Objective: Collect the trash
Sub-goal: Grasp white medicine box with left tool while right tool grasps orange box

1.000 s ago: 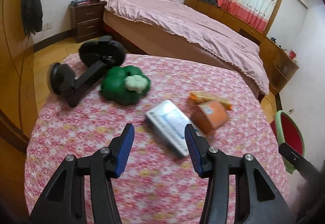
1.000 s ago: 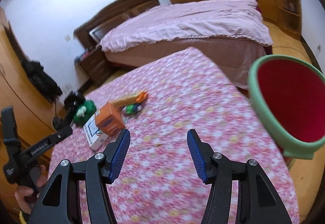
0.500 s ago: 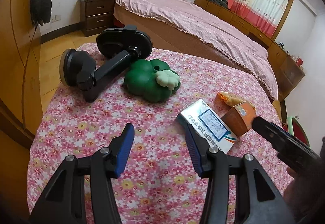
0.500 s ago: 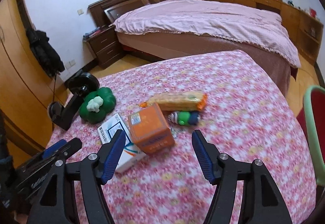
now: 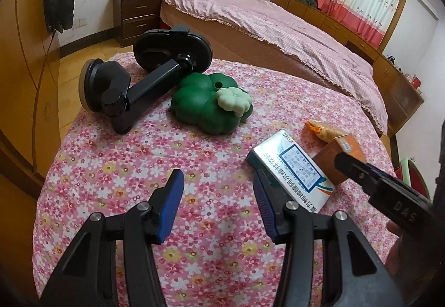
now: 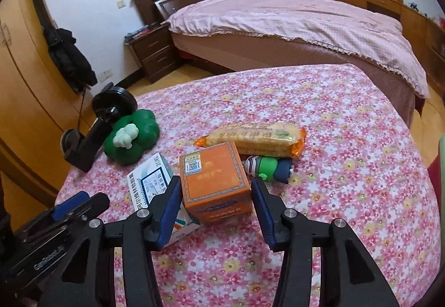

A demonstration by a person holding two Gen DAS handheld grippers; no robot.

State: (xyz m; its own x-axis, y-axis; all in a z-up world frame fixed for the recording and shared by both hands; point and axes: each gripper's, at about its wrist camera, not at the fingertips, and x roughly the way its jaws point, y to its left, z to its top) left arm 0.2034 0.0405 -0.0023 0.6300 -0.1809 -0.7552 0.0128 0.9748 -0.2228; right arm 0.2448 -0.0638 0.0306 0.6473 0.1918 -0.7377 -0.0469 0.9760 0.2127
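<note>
Orange box (image 6: pixel 215 177) on the floral table (image 6: pixel 347 156) is sitting between our right gripper (image 6: pixel 215 207) pads as they are closing, not yet touching; we are judging a centred squeeze best.

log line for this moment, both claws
left claw: open, empty | right claw: jaws just been closing, orange box between them, contact unclear | box on table

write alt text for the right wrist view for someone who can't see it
The right tongs straddle an orange box on a pink floral tablecloth, their jaws having just narrowed, though contact is unclear. A white medicine box lies left of it, a yellow snack packet and a small green toy behind, and the left tongs show at lower left.
</note>
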